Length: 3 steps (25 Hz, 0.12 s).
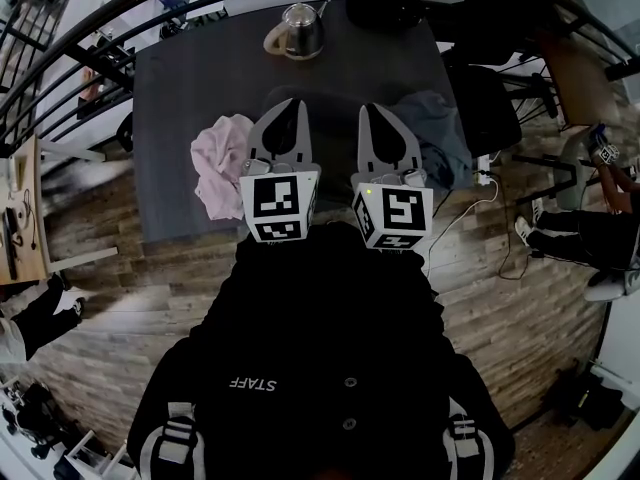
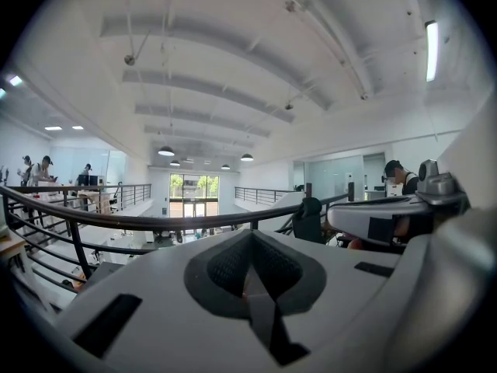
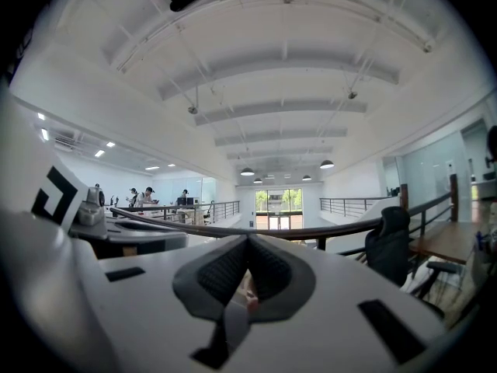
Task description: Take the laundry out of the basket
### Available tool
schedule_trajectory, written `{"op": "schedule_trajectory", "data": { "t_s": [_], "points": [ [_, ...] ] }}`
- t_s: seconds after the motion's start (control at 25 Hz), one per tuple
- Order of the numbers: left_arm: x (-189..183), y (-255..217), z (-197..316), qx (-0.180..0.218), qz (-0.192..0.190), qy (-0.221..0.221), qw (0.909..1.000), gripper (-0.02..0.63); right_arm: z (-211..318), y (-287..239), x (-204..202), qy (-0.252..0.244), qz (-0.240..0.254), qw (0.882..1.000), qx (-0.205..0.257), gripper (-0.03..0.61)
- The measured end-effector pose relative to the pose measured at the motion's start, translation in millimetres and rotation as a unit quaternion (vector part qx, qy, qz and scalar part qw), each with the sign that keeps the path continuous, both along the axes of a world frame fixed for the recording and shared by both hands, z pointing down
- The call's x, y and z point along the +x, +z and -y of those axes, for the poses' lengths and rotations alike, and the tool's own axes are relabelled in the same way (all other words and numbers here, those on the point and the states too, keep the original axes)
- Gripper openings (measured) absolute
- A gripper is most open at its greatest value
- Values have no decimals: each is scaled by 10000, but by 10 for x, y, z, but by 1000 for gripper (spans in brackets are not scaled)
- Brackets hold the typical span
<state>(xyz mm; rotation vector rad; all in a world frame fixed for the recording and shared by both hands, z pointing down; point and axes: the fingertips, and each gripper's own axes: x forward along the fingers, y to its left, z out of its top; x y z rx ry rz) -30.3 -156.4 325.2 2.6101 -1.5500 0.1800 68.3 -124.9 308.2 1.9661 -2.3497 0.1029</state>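
Note:
In the head view a pink garment [image 1: 224,162] lies crumpled on the dark table [image 1: 180,88], left of my left gripper [image 1: 293,104]. A blue-grey garment [image 1: 440,136] lies at the table's right edge, beside my right gripper [image 1: 371,109]. Both grippers are held side by side above the table's near half, pointing away from me. Their jaws are shut with nothing between them. A dark rounded shape [image 1: 332,100] lies between and beyond the tips; I cannot tell whether it is the basket. The left gripper [image 2: 250,236] and the right gripper [image 3: 248,244] look level over a railing, and neither view shows laundry.
A metal kettle [image 1: 299,30] stands at the table's far edge. A curved black railing [image 1: 120,18] runs behind the table. Black office chairs [image 1: 490,98] stand to the right, with a white cable [image 1: 470,203] on the wood floor and a seated person's legs [image 1: 575,233] further right.

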Motion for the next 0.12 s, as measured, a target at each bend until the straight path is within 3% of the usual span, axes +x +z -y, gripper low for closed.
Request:
{"op": "schedule_trajectory", "data": {
  "t_s": [0.12],
  "points": [
    [34, 22, 2, -19, 26, 15, 10000, 1, 8, 33, 47, 31, -25, 10000, -37, 15]
  ]
}}
